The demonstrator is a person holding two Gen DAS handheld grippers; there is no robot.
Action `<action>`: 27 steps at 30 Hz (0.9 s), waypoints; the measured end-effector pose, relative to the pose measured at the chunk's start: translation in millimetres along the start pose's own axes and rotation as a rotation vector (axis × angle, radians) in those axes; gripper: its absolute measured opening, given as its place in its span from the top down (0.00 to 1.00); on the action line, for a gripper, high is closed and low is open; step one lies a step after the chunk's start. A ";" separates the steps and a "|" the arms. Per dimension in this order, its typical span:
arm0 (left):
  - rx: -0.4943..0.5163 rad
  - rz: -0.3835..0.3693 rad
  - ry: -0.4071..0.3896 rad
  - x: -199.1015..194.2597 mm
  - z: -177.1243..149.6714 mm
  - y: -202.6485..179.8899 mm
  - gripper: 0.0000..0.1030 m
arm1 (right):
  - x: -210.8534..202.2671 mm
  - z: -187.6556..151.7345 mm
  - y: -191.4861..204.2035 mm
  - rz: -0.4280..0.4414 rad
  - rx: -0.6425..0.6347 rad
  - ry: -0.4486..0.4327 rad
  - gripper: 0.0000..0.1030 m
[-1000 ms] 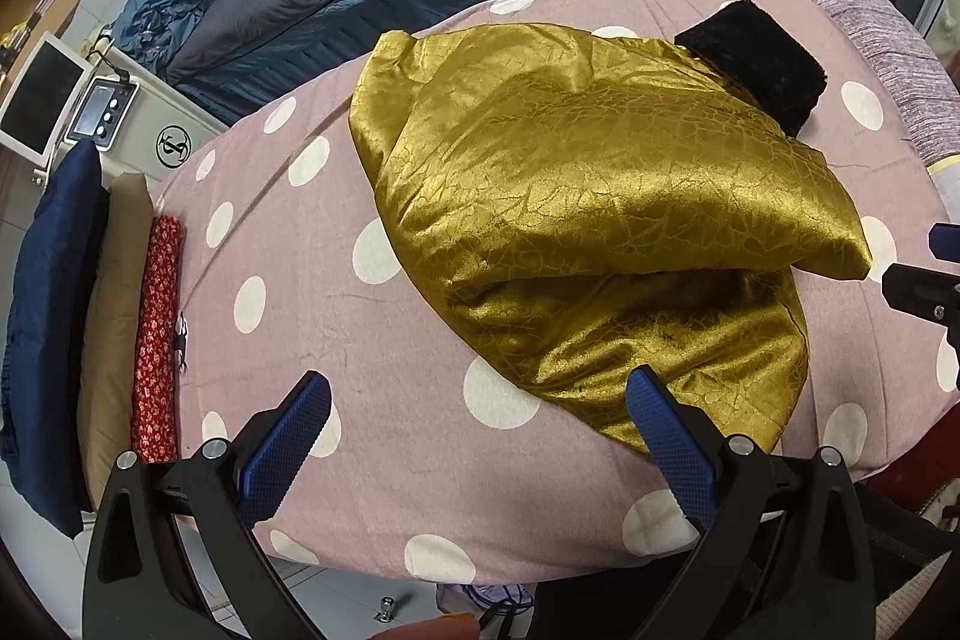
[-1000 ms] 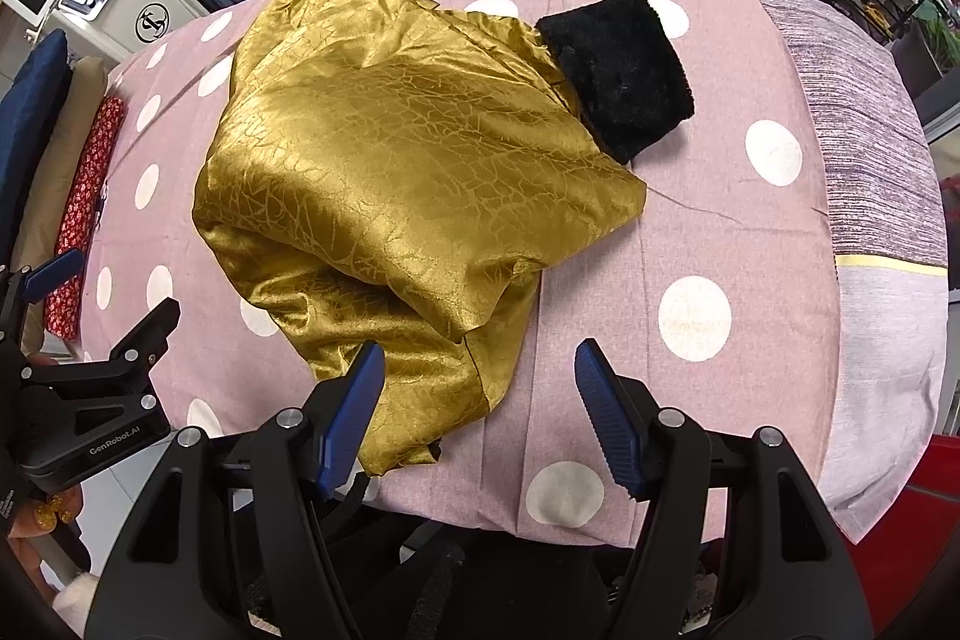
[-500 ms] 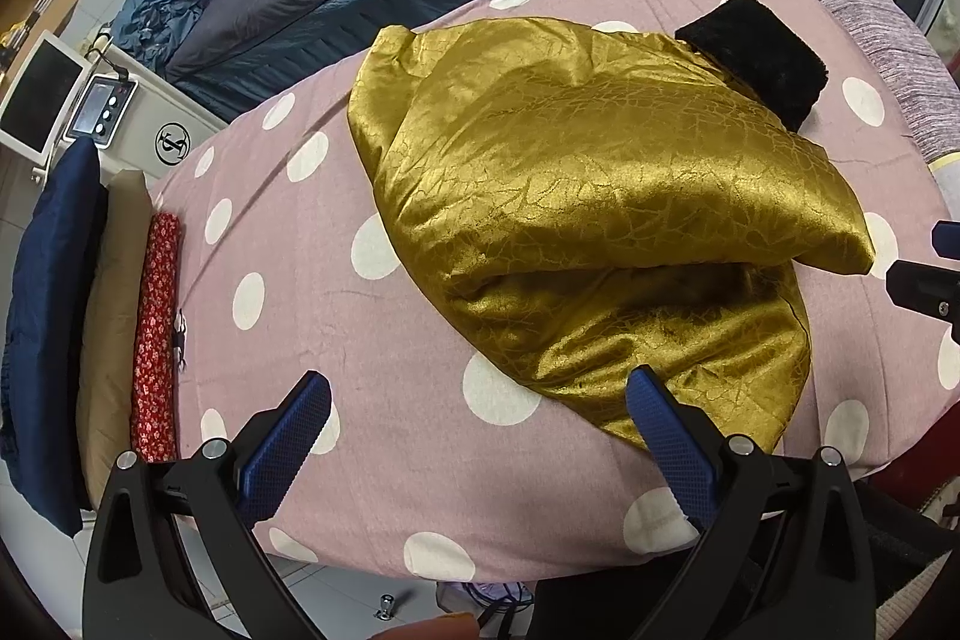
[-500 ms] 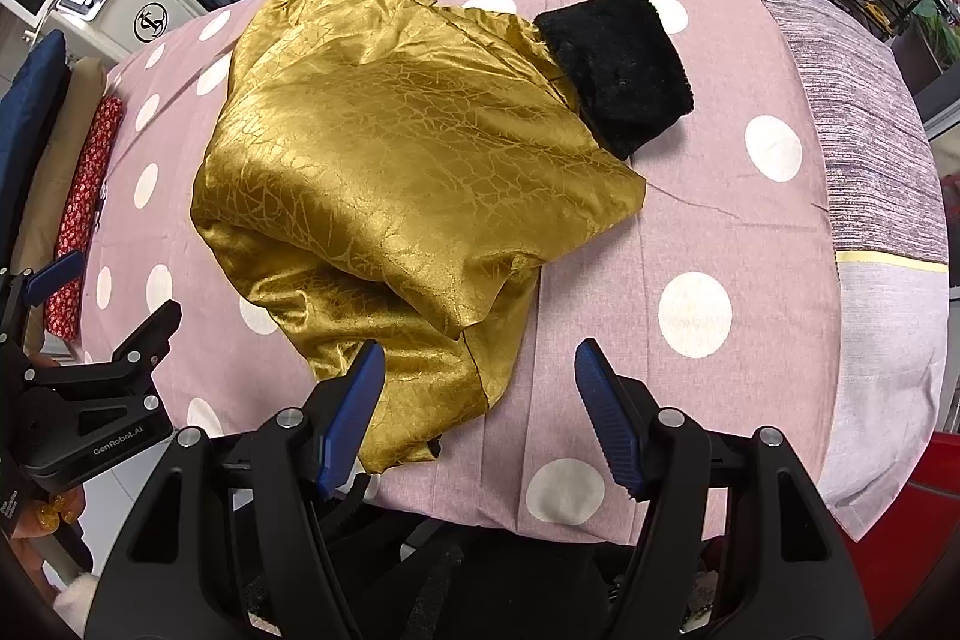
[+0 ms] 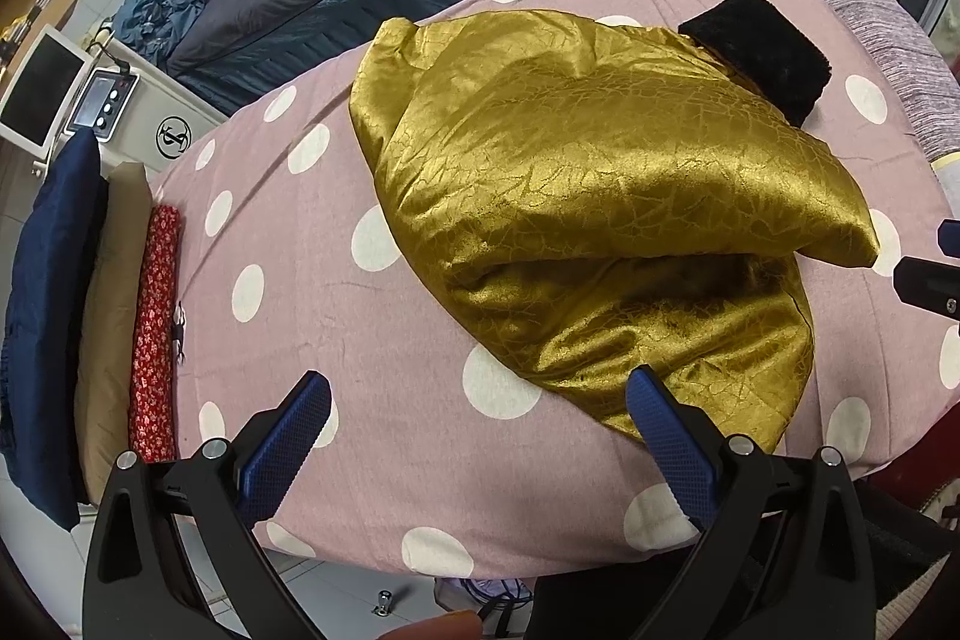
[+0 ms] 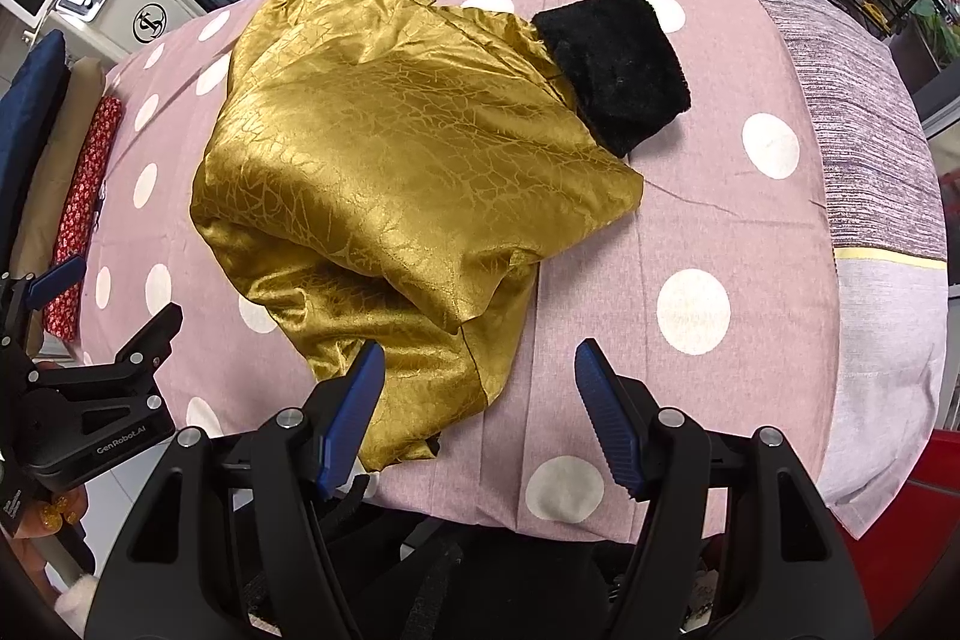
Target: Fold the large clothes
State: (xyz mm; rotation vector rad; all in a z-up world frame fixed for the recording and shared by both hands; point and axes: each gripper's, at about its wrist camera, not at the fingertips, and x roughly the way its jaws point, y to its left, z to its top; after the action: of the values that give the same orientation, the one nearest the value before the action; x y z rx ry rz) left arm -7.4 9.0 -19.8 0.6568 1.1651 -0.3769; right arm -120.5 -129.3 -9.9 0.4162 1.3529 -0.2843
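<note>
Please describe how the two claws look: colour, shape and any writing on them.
Each claw, left and right, has black angular arms with silver screws, ending in two fingers with blue ribbed pads. The left claw's body, seen from the right wrist, bears white lettering "GenRobot.AI".

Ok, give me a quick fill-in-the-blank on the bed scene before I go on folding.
1. The gold garment lies on a pink sheet with white ____.
2. The furry item at the garment's far edge is ____.
3. Both the left tongs and the right tongs are ____, holding nothing.

Missing words: dots; black; open
</note>
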 end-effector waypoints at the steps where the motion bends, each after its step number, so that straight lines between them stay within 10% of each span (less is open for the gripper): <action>1: 0.000 -0.001 0.001 0.3 0.0 0.1 0.06 | 0.0 -0.2 0.2 0.000 -0.001 0.000 0.36; 27: -0.025 -0.035 0.088 17.1 -11.9 -2.4 0.06 | 6.6 -2.8 2.1 0.008 -0.024 0.033 0.36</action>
State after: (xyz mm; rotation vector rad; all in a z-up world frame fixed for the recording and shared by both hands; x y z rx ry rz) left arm -11.1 15.9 -39.2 0.6368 1.2643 -0.3659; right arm -120.7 -126.0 -16.5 0.4072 1.3856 -0.2554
